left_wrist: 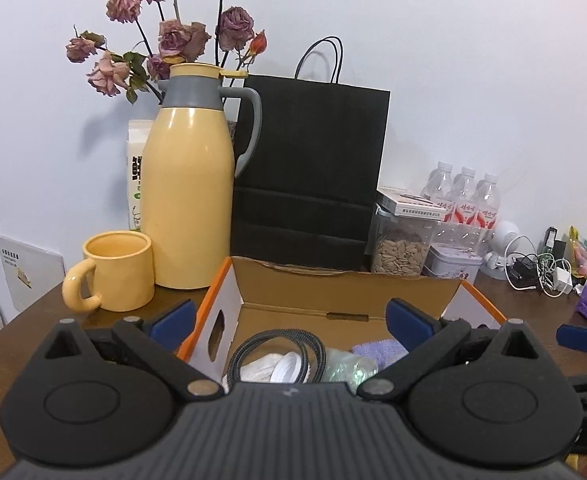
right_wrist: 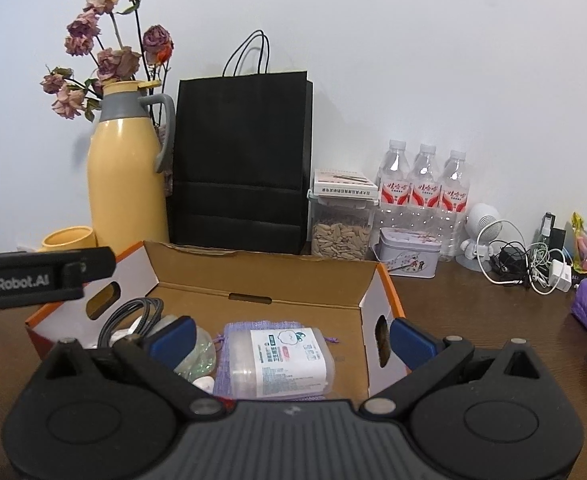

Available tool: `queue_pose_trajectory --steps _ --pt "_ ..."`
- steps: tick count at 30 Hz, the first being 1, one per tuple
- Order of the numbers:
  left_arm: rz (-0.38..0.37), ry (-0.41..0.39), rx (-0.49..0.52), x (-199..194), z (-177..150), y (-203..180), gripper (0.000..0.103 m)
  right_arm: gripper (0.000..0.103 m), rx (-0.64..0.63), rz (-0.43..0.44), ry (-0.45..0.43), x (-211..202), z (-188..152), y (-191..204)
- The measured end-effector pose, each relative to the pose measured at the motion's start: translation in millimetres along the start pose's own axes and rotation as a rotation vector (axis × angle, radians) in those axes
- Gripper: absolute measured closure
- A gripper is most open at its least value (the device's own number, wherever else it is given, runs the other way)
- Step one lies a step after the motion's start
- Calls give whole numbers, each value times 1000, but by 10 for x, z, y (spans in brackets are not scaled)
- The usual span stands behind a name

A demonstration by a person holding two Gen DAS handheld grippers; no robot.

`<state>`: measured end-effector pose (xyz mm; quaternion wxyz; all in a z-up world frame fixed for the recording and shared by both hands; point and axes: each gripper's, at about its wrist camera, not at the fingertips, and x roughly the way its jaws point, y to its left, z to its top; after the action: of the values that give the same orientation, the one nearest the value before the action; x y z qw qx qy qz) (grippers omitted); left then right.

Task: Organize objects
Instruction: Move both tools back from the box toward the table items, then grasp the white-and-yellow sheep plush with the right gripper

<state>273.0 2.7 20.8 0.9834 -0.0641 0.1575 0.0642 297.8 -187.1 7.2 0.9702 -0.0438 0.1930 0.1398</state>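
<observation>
Both grippers hover w/ jaws spread wide, holding nothing: left gripper (left_wrist: 291, 320), right gripper (right_wrist: 292, 338). Just below them, open cardboard box (right_wrist: 261, 276) on worktop (right_wrist: 473, 304) holds a plastic tub (right_wrist: 281, 362), purple cloth (right_wrist: 249, 326), coiled cable (left_wrist: 277, 346). Behind: mug (left_wrist: 117, 270), yellow flask (left_wrist: 191, 184), black bag (right_wrist: 241, 160), water bottles (right_wrist: 425, 188).

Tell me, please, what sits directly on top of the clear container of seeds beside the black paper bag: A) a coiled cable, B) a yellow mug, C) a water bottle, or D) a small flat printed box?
D: in the right wrist view a small flat printed box lies on the lid of the clear container of seeds, just right of the black paper bag.
</observation>
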Motion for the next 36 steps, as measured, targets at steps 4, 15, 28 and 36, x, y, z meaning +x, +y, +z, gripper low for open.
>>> queue_pose_trajectory --steps 4,15,28,36 --pt "-7 3 8 -141 -83 50 0 0 -21 4 -18 -141 -44 -9" --pt "-1 79 32 -392 -377 195 0 0 -65 12 8 -398 -418 6" --pt "-7 150 14 -580 -722 259 0 0 -11 2 19 -671 -736 -61" --pt "-15 155 8 -649 -796 249 0 0 24 2 39 -706 -808 -69"
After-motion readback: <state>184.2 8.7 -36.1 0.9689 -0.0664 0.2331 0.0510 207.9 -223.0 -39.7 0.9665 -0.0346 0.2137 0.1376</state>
